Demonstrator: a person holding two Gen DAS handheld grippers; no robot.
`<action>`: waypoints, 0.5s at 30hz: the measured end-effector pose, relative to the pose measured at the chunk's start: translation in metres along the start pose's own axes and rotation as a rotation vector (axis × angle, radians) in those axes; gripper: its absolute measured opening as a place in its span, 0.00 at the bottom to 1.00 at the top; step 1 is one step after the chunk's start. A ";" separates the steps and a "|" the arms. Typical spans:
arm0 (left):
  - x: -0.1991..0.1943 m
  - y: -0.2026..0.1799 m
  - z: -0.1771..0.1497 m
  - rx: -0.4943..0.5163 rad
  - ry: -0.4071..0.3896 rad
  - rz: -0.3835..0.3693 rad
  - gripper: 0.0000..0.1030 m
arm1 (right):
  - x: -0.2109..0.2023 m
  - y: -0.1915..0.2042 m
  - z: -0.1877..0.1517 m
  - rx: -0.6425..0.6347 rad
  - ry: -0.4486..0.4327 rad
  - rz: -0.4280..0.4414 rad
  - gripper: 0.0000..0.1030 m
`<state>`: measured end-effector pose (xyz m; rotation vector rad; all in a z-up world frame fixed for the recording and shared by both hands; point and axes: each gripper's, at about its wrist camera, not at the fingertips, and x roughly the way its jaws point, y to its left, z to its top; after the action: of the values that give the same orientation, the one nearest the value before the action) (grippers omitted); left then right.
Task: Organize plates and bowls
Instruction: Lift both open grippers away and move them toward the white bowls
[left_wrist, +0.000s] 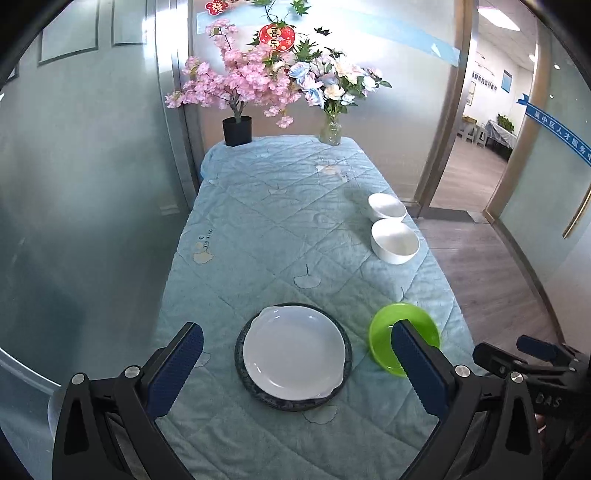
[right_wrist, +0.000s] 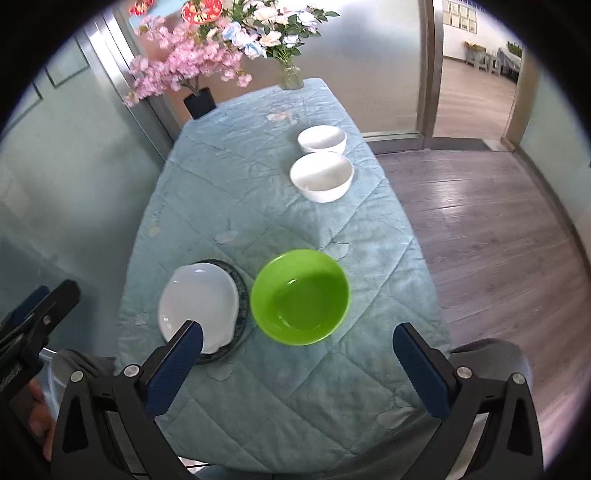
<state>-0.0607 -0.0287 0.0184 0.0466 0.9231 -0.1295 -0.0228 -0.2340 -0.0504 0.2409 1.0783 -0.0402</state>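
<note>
Left hand-held gripper (left_wrist: 295, 363) spread over white plate (left_wrist: 293, 352), right hand-held gripper (right_wrist: 297, 363) spread, green bowl (right_wrist: 300, 296) near table edge (right_wrist: 421, 295)

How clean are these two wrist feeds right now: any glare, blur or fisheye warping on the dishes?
Left wrist view: sharp, heavy barrel distortion bending the door frames; soft sheen on the white plate, green bowl partly hidden by a finger. Right wrist view: sharp too, small highlight inside the green bowl, window glare on the floor, corners vignetted black.

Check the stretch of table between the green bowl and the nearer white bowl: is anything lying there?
Nothing. Between the green bowl and the nearer white bowl only bare quilted tablecloth shows, clearest in the right wrist view.
</note>
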 end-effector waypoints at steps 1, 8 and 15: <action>-0.002 -0.002 0.001 0.020 0.001 0.003 0.99 | -0.002 0.000 -0.001 -0.004 -0.015 -0.001 0.99; 0.029 -0.011 0.002 0.091 0.127 -0.040 0.04 | 0.003 0.012 0.007 -0.087 -0.011 -0.086 0.04; 0.049 0.000 0.017 -0.012 0.102 -0.017 0.99 | 0.015 0.011 0.024 -0.100 -0.037 -0.035 0.99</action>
<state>-0.0183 -0.0347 -0.0107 0.0345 1.0262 -0.1384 0.0064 -0.2270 -0.0507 0.1301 1.0450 -0.0221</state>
